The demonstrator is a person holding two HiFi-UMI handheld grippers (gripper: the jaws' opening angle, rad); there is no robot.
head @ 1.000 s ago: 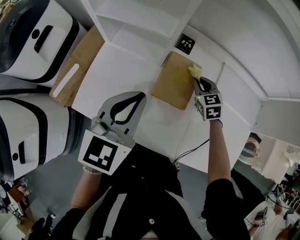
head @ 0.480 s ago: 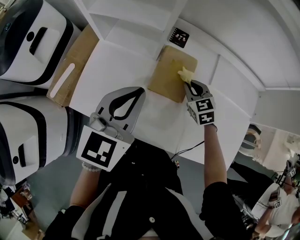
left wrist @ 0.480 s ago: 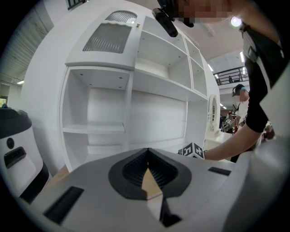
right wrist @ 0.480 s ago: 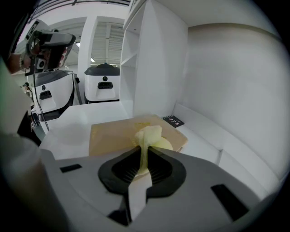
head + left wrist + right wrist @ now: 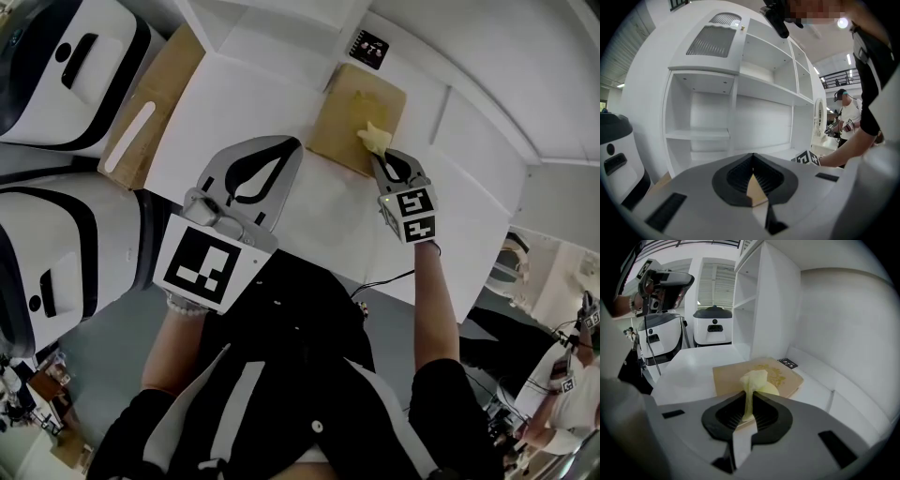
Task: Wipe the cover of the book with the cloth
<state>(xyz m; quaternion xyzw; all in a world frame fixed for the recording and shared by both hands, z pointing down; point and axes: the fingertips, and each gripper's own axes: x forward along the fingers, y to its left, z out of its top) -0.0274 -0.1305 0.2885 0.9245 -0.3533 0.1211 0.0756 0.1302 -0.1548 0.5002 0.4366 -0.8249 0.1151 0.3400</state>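
The left gripper (image 5: pixel 279 159) is held up close to the person, over the white table (image 5: pixel 225 103); its jaws are pressed together and there is nothing in them; it is well apart from the book, off to the left of the right gripper.

The right gripper (image 5: pixel 386 161) reaches out further; its jaws are pinching the yellow cloth (image 5: pixel 375 138) in the middle, so one bit pokes up and a round bit hangs down in front of the jaw tips; that low bit looks like it is touching the book (image 5: pixel 352 108).

The book lies flat on the table, right in front of the right gripper and a little to its left; its brown cover faces up.

I think the wiping is going on now; the cloth sits on the near right part of the cover; I cannot tell which parts are clean; the far part and the left part are probably left to do.

Past the book, further from the right gripper, lies a small black card (image 5: pixel 372 44); behind it stand the white shelves (image 5: pixel 759 301).
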